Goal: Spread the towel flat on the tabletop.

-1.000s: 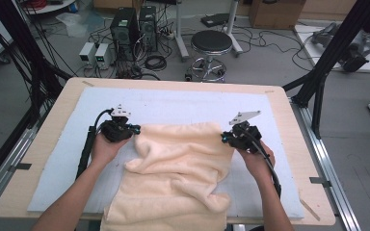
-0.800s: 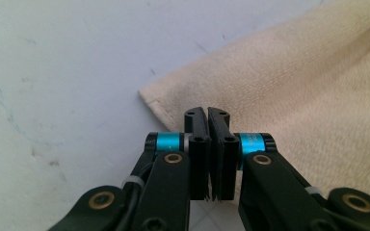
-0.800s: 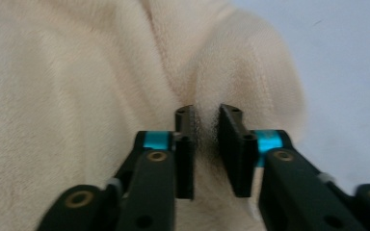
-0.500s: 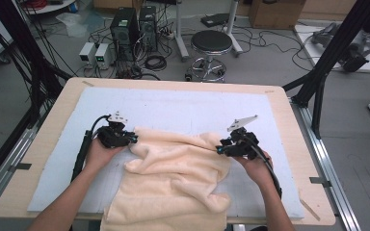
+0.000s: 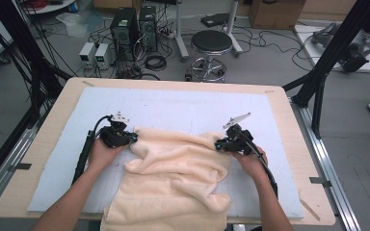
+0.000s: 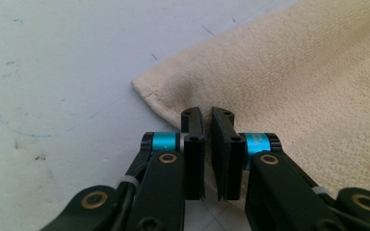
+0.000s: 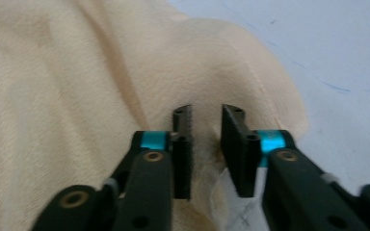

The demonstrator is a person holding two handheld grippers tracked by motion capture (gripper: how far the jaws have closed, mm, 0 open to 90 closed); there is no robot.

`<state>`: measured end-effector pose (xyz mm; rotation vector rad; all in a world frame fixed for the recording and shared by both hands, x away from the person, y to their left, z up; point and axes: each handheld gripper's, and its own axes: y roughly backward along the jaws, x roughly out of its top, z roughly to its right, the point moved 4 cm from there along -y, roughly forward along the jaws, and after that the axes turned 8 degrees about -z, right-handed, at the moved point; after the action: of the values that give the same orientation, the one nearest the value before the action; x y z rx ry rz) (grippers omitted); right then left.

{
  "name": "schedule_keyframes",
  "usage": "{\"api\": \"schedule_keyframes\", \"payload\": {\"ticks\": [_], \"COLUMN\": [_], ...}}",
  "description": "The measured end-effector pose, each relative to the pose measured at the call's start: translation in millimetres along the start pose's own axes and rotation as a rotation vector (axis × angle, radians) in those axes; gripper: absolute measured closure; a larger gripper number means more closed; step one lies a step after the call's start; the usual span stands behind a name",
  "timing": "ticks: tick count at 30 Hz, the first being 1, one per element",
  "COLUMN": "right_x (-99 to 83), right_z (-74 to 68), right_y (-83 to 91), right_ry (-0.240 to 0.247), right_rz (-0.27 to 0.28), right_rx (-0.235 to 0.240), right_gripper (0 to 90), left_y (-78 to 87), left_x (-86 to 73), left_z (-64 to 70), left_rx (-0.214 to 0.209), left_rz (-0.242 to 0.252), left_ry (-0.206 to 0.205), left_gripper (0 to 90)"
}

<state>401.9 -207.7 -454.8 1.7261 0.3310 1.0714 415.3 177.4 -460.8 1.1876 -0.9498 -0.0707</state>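
The cream towel [image 5: 173,178] lies on the pale blue mat [image 5: 183,108] of the table, its far edge running between the two grippers and its near part hanging over the table's front edge; the left gripper [image 5: 130,138] sits at the towel's far left corner and the right gripper [image 5: 219,144] at its far right corner.

In the left gripper view the left gripper [image 6: 207,118] has its jaws nearly together, a thin slit between them, pressed at the towel [image 6: 279,86] just inside its hemmed corner; whether cloth is pinched in that slit cannot be told.

In the right gripper view the right gripper [image 7: 206,115] stands released, its jaws parted with a raised fold of the towel [image 7: 77,77] between them but not clamped.

The towel is soft, looped terry, rumpled into folds across the middle, with one flap doubled over near its right side; its lower end is cut off by the bottom of the high view; the hands cover the gripper bodies there.
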Motion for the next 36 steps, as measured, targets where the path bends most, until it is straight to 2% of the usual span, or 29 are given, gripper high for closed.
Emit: {"api": "schedule_keyframes", "payload": {"ticks": [2, 5, 6, 7, 8, 10, 12, 14, 16, 17, 18, 19, 20, 21, 22, 23, 24, 25, 26, 27, 28, 29, 30, 31, 32, 33, 34, 35, 36], "right_x": [0.5, 0.8, 1.7, 1.7, 3.7, 5.2, 11.6, 18.0, 22.3, 27.9, 43.3, 54.7, 54.7, 68.6, 83.5, 97.3, 107.4, 112.6, 113.9, 112.5, 105.4, 105.4, 100.1, 95.1, 86.9, 82.4, 77.8, 77.8, 73.7], "right_z": [-3.6, -7.3, -11.7, -11.7, -16.4, -18.5, -23.0, -21.9, -19.3, -14.3, 2.2, 14.5, 14.5, 27.2, 40.1, 51.5, 61.9, 70.3, 74.4, 74.3, 69.9, 69.9, 66.7, 64.5, 59.3, 53.8, 47.4, 47.4, 41.1], "right_y": [2.1, 5.6, 11.4, 11.4, 18.8, 22.8, 29.8, 30.7, 30.6, 29.5, 32.0, 37.1, 37.1, 44.6, 55.0, 65.4, 72.3, 74.4, 72.1, 67.0, 51.7, 51.7, 45.2, 38.8, 28.9, 27.7, 27.4, 27.4, 26.9], "right_ry": [0.011, 0.020, 0.026, 0.026, 0.036, 0.041, 0.067, 0.081, 0.078, 0.079, 0.048, 0.040, 0.040, 0.020, 0.002, -0.012, -0.046, -0.093, -0.123, -0.118, -0.078, -0.078, -0.049, -0.051, -0.076, -0.052, -0.030, -0.030, -0.021], "right_rz": [-0.004, 0.001, 0.021, 0.021, 0.039, 0.043, 0.041, 0.043, 0.044, 0.043, 0.052, 0.075, 0.075, 0.095, 0.118, 0.160, 0.189, 0.198, 0.189, 0.173, 0.114, 0.114, 0.107, 0.078, 0.045, 0.065, 0.083, 0.083, 0.088], "right_rx": [-0.011, 0.004, 0.019, 0.019, 0.028, 0.032, 0.046, 0.036, 0.017, -0.004, -0.036, -0.065, -0.065, -0.101, -0.146, -0.200, -0.256, -0.255, -0.208, -0.207, -0.196, -0.196, -0.198, -0.182, -0.125, -0.140, -0.151, -0.151, -0.132], "right_gripper": [82.1, 82.8, 83.2, 83.2, 83.3, 83.3, 83.5, 84.1, 84.5, 85.0, 85.8, 85.9, 85.9, 85.7, 83.3, 72.0, 56.4, 55.4, 55.1, 55.1, 54.5, 54.5, 54.0, 52.7, 52.4, 54.4, 54.3, 54.3, 53.8], "left_y": [3.2, 9.0, 18.6, 18.6, 24.1, 34.1, 40.1, 37.1, 33.4, 29.2, 26.7, 26.4, 28.4, 32.0, 36.6, 40.4, 41.3, 40.6, 38.6, 35.9, 32.0, 27.1, 23.3, 19.5, 16.2, 10.9, 10.9, 9.9, 9.5], "left_x": [-0.2, -0.5, -0.4, -0.4, -0.3, -0.6, -0.8, 3.2, 6.2, 12.0, 20.7, 33.5, 50.3, 69.5, 88.8, 104.8, 115.7, 121.8, 123.6, 121.9, 118.2, 113.4, 106.7, 99.4, 92.0, 77.8, 77.8, 71.0, 64.6], "left_z": [0.8, 1.8, 1.5, 1.5, 1.1, -0.3, -4.1, -12.9, -17.5, -22.4, -28.1, -34.3, -41.8, -48.8, -54.3, -58.8, -62.0, -64.8, -65.6, -64.9, -63.8, -61.1, -57.9, -54.8, -51.5, -43.3, -43.3, -39.1, -35.3], "left_rx": [-0.001, -0.003, -0.004, -0.004, -0.007, -0.005, 0.000, 0.010, 0.013, 0.018, 0.035, 0.051, 0.070, 0.095, 0.137, 0.206, 0.252, 0.234, 0.197, 0.183, 0.160, 0.131, 0.123, 0.111, 0.091, 0.061, 0.061, 0.050, 0.036], "left_rz": [-0.004, -0.001, 0.017, 0.017, 0.034, 0.057, 0.061, 0.083, 0.073, 0.058, 0.063, 0.079, 0.100, 0.129, 0.167, 0.184, 0.194, 0.186, 0.181, 0.175, 0.149, 0.133, 0.119, 0.121, 0.116, 0.101, 0.101, 0.101, 0.101], "left_ry": [-0.008, -0.020, -0.020, -0.020, -0.015, -0.017, -0.019, 0.020, 0.035, 0.046, 0.051, 0.069, 0.073, 0.086, 0.080, 0.060, 0.073, 0.093, 0.093, 0.084, 0.068, 0.057, 0.047, 0.050, 0.053, 0.036, 0.036, 0.028, 0.022], "left_gripper": [84.9, 85.4, 85.5, 85.6, 85.6, 85.6, 85.6, 85.8, 85.9, 86.0, 86.2, 86.3, 86.3, 86.3, 86.1, 83.1, 72.2, 59.7, 57.3, 59.6, 58.7, 58.7, 58.4, 58.5, 59.0, 58.8, 58.5, 58.5, 58.5]}}
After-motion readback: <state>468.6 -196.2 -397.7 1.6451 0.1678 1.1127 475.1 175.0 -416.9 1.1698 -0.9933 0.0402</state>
